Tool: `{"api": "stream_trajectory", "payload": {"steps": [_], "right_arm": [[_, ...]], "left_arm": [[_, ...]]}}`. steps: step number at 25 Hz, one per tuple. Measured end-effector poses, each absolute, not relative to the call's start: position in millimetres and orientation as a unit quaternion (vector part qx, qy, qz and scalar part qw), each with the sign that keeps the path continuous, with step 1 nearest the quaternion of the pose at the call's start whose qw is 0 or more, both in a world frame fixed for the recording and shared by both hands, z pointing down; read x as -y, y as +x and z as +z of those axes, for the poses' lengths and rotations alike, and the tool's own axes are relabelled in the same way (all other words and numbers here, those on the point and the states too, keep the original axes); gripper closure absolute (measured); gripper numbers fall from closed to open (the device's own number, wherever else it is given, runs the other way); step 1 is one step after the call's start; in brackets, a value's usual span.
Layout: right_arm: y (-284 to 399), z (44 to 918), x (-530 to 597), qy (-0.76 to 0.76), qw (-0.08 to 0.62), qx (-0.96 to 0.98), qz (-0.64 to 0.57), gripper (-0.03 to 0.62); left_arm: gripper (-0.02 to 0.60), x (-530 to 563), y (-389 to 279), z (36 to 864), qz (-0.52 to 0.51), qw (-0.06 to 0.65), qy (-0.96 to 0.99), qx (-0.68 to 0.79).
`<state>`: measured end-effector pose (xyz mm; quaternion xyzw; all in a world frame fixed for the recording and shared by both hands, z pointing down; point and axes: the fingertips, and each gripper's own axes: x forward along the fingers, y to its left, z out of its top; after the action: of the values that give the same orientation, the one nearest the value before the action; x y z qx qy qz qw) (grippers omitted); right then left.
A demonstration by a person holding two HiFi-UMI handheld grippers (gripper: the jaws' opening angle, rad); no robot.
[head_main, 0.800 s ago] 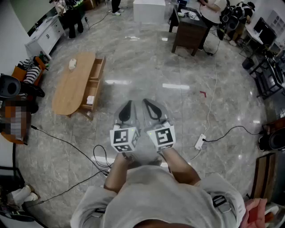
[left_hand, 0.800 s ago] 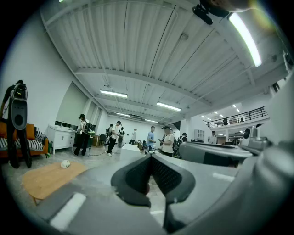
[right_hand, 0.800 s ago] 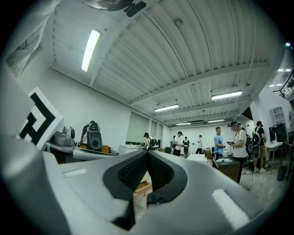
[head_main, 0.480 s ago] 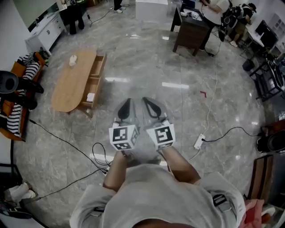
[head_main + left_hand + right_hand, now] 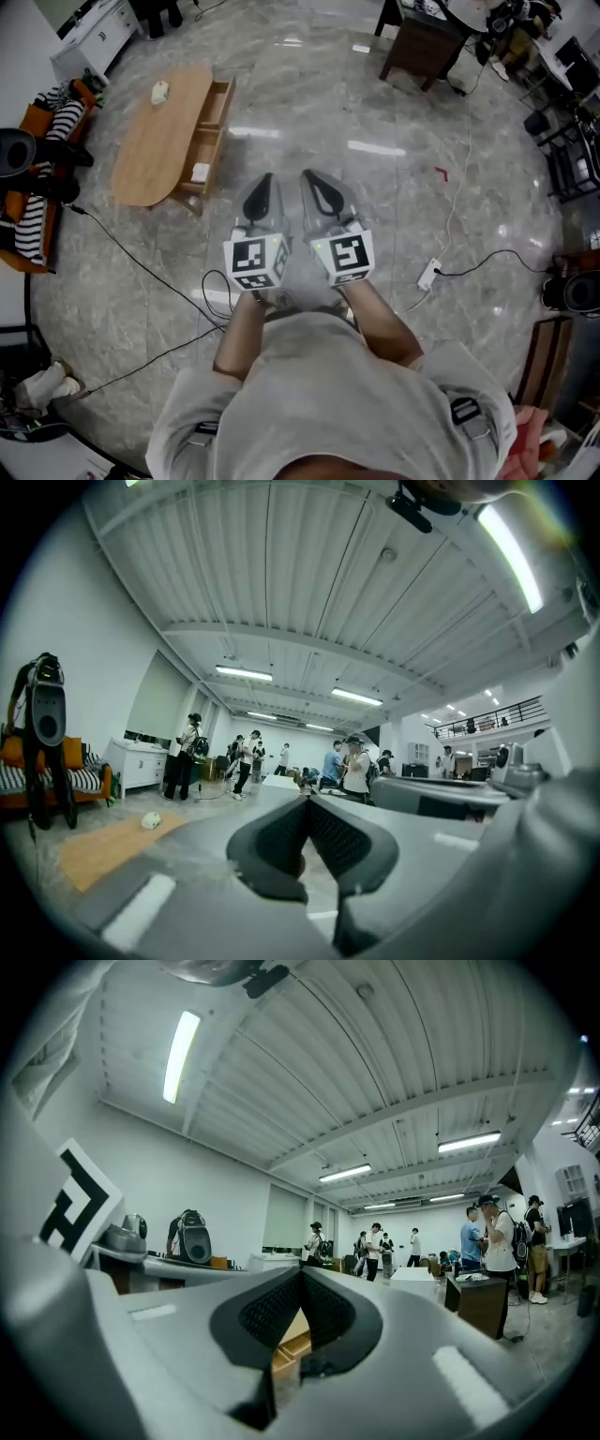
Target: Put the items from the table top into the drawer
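An oval wooden table [image 5: 155, 145] stands at the upper left of the head view, with its drawer [image 5: 214, 117] pulled open on the side facing me. A small white item [image 5: 160, 92] lies on the tabletop's far end, and it also shows in the left gripper view [image 5: 150, 820]. Another white item [image 5: 199, 172] lies inside the drawer. My left gripper [image 5: 263, 186] and right gripper [image 5: 317, 183] are held level, side by side over the floor, well short of the table. Both are shut with nothing between the jaws [image 5: 307, 803] [image 5: 302, 1274].
Black cables [image 5: 141, 281] snake over the marble floor to my left. A white power strip [image 5: 428, 274] with its cord lies to the right. A dark desk [image 5: 422, 47] stands at the far right, an orange seat with a striped cushion [image 5: 47, 141] at the left. Several people stand far off.
The whole scene has slid upward in the head view. The grippers keep the same side-by-side stance and stay shut.
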<state>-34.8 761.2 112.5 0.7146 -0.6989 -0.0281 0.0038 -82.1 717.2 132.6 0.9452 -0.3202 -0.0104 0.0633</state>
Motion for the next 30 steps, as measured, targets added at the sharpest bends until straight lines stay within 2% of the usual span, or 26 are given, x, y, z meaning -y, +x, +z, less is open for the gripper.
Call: {"api": "stream_trajectory", "payload": {"steps": [7, 17, 24, 30], "right_arm": [[-54.6, 118.0, -710.4, 0.706, 0.005, 0.708, -0.036, 0.586], [-38.7, 143.9, -593.8, 0.669, 0.007, 0.743, -0.028, 0.586], [-2.7, 134.3, -473.4, 0.613, 0.003, 0.789, -0.029, 0.586], [38.1, 144.1, -394.3, 0.582, 0.028, 0.812, -0.023, 0.586]], "left_arm": [[0.561, -662.1, -115.6, 142.8, -0.009, 0.071, 0.936, 0.345], [0.561, -557.7, -109.1, 164.6, 0.005, 0.069, 0.916, 0.395], [0.561, -447.3, -78.8, 155.5, 0.009, 0.067, 0.887, 0.456], [0.561, -372.3, -40.5, 178.8, 0.031, 0.087, 0.865, 0.494]]}}
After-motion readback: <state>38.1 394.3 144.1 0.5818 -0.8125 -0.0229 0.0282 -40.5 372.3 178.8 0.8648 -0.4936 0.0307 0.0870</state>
